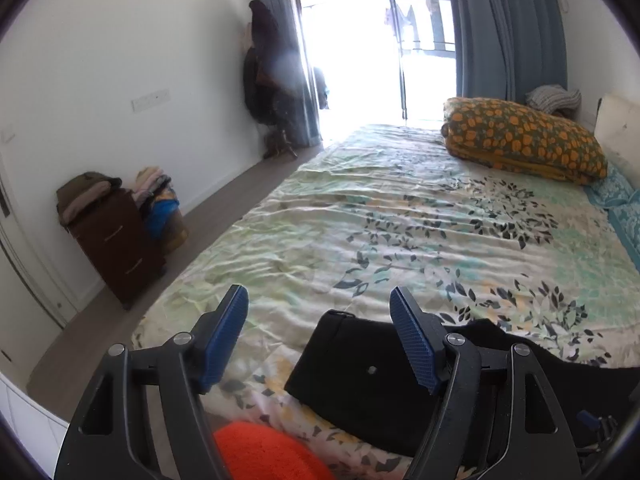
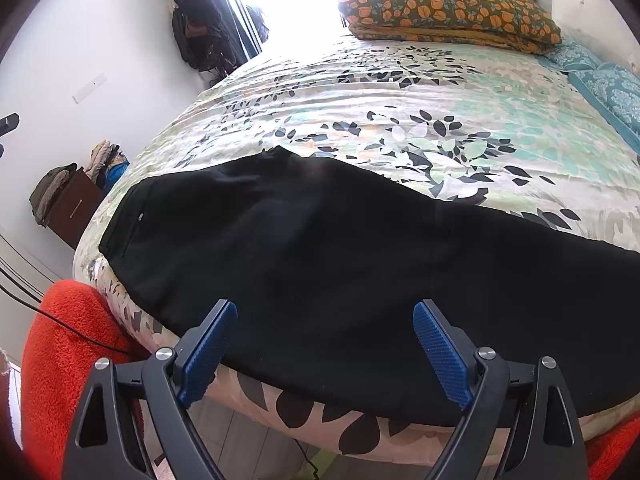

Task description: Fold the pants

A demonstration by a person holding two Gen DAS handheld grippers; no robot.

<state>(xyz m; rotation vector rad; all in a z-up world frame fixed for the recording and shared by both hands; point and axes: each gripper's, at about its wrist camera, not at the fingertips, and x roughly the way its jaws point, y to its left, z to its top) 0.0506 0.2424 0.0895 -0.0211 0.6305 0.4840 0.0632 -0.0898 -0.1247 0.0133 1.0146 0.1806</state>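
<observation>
- Black pants (image 2: 304,264) lay flat on the bed (image 2: 400,92), along its near edge, waistband end toward the bed's left corner, legs running off to the right.
- A small silver button (image 2: 140,217) showed on the pants near the waistband.
- Right claw (image 2: 325,350) hovered above the pants' near edge, jaws spread wide, blue pads (image 2: 438,354) clear of the cloth, nothing gripped.
- Left claw (image 1: 320,338) hung over the bed's near-left corner, jaws apart & empty; pants' waistband end (image 1: 352,380) sat under/behind its right finger, not pinched.
- Blue pads (image 1: 226,336) of left claw pointed across the bed toward the bright glass door (image 1: 360,40).
- Bed cover: pale green/white w/ dark leaf print, wrinkled.
- Folded orange-flowered quilt (image 2: 452,12) sat at the bed's far right corner, well apart from the pants.
- Teal pillows (image 2: 608,88) lay along the bed's right side, next to the quilt.
- Orange fleece sleeve (image 2: 68,360) of the person showed just off the bed's near-left corner; a thin black cable (image 2: 72,326) crossed it.
- Brown nightstand (image 1: 116,244) w/ piled clothes (image 1: 86,194) stood left of the bed by the wall.
- Dark coats (image 1: 266,72) hung in the corner beyond the bed's far-left end; blue curtains (image 1: 504,28) right of the door.
</observation>
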